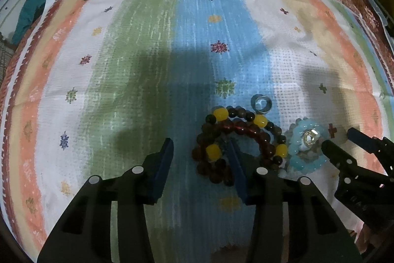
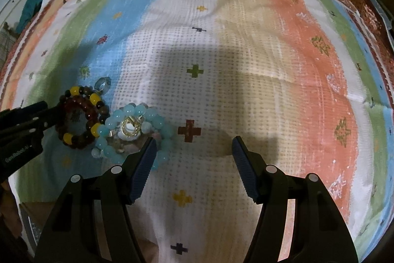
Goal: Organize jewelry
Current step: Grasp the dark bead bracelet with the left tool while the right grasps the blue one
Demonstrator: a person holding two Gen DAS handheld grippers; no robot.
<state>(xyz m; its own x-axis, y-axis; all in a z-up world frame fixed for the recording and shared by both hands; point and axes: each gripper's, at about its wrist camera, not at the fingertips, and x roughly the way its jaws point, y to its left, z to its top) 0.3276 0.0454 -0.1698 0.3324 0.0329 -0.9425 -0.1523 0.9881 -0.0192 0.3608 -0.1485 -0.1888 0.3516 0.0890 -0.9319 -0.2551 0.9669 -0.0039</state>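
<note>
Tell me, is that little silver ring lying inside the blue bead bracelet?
No, the silver ring lies outside the blue bead bracelet, beyond the dark bracelet.

Two close downward views, shared bracelets [image 1: 236,139]

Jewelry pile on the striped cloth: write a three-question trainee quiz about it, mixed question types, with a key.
1. True or false: the left tongs are shut on the dark beaded bracelet.
2. Which piece lies farthest from both cameras? A) light blue bracelet B) silver ring C) dark beaded bracelet
3. Fill in: the bright beads spaced around the dark beaded bracelet are ____.

Key: 1 false, both the left and right tongs are open; 2 B; 3 yellow.
</note>
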